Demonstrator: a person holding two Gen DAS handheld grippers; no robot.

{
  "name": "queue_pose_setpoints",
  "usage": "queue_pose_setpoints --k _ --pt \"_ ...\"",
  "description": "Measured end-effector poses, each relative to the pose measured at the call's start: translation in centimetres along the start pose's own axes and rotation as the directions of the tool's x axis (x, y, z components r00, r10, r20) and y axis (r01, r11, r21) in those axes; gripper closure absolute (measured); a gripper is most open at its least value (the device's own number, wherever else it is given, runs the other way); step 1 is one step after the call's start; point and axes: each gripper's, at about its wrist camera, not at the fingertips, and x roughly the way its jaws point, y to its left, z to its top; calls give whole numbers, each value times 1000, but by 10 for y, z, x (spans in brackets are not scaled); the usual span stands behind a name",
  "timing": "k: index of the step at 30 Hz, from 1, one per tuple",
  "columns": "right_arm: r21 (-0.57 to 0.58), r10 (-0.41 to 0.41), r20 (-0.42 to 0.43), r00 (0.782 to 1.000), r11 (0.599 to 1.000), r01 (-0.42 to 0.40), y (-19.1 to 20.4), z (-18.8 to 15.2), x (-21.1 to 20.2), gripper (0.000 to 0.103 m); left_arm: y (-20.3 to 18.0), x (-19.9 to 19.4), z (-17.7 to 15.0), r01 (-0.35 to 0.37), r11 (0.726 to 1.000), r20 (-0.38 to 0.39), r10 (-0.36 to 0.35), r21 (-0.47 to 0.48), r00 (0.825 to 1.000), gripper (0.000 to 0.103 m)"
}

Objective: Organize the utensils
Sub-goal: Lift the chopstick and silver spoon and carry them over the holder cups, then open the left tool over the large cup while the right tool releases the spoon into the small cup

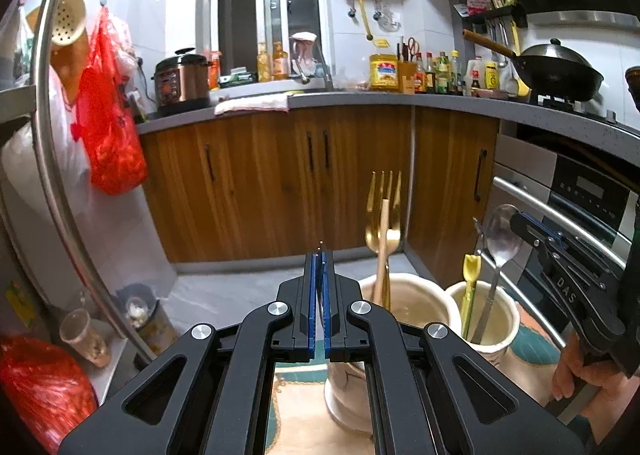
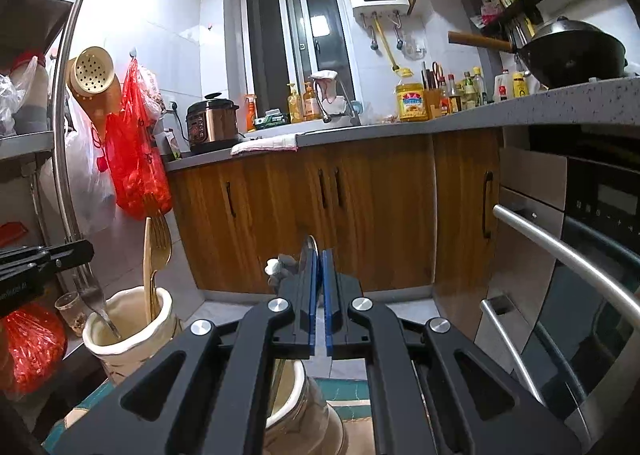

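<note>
Two cream ceramic cups stand on a patterned mat. The left cup (image 1: 412,295) (image 2: 120,335) holds a gold fork (image 1: 384,187) (image 2: 160,239), a gold spoon (image 1: 394,239) and a pale wooden stick. My left gripper (image 1: 320,255) (image 2: 80,247) is shut on a silver fork (image 2: 94,299), whose lower end reaches down into this cup. The right cup (image 1: 496,335) (image 2: 296,395) holds a yellow utensil (image 1: 471,271). My right gripper (image 2: 319,255) (image 1: 518,221) is shut on the bowl of a silver spoon (image 1: 500,239) (image 2: 309,255), whose handle runs down into the right cup.
Wooden cabinets (image 1: 280,183) and a grey counter (image 1: 360,99) run across the back. An oven with steel handles (image 2: 560,247) stands close on the right. A metal rack with red bags (image 1: 108,135) is on the left. A hand (image 1: 580,371) holds the right gripper.
</note>
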Motion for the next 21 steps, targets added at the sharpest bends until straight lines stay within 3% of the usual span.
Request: queue_pose_setpoints --k 11,18,21 --pt "15 24 -17 1000 1000 -24 -3 2 -1 99 0 2 -5 11 1000 -18 -12 -8 1000 96" --pt "17 28 -26 999 999 -28 -4 4 -2 97 3 2 -6 0 1000 -21 0 -31 1000 84" --pt "20 39 -30 999 999 -38 -4 4 -3 81 4 2 -7 8 999 -25 -9 -37 1000 76"
